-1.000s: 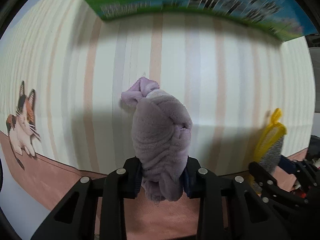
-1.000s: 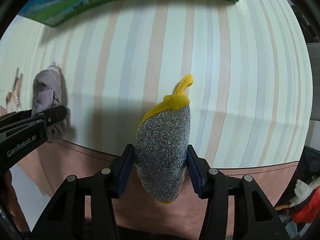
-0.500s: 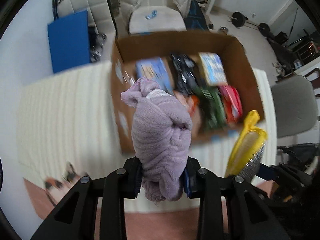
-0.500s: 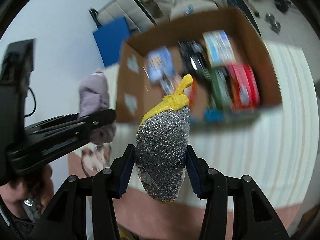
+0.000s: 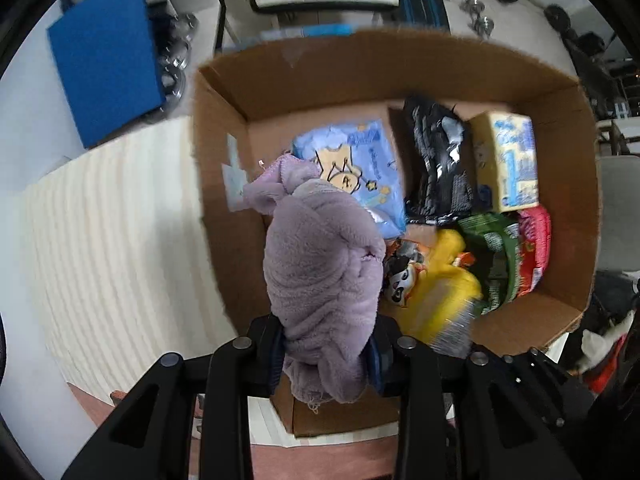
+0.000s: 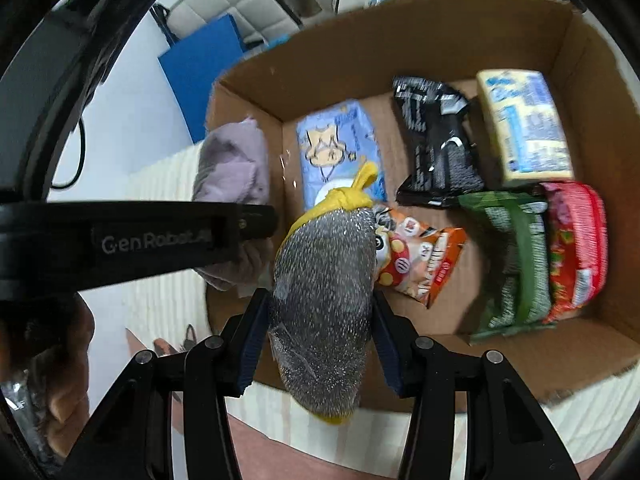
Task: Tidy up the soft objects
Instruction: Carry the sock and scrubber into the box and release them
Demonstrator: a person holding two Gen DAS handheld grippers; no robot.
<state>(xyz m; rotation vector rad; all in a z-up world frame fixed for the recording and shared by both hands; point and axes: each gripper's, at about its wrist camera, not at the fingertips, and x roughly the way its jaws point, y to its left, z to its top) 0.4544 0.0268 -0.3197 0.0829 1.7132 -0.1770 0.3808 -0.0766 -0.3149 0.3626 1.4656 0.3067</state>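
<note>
My left gripper point(image 5: 326, 354) is shut on a bunched lilac fleece cloth point(image 5: 320, 276) and holds it above the near left part of an open cardboard box point(image 5: 224, 216). My right gripper point(image 6: 318, 332) is shut on a silver glitter sponge with yellow backing point(image 6: 324, 280) and holds it over the same box point(image 6: 400, 40). The sponge also shows in the left wrist view point(image 5: 444, 300), blurred, to the right of the cloth. The cloth shows in the right wrist view point(image 6: 234, 164) behind the left gripper's black body point(image 6: 136, 240).
The box holds a blue wipes pack point(image 6: 338, 148), a black pouch point(image 6: 438, 148), a yellow-blue pack point(image 6: 524, 124), an orange snack bag point(image 6: 420, 264), a green bag point(image 6: 512, 264) and a red bag point(image 6: 576, 244). A cream striped cloth point(image 5: 112, 232) lies under the box. A blue board point(image 5: 108, 48) stands behind.
Both grippers have moved, with their loads, from facing the striped cloth to above the cardboard box and closer to it. Both stay shut.
</note>
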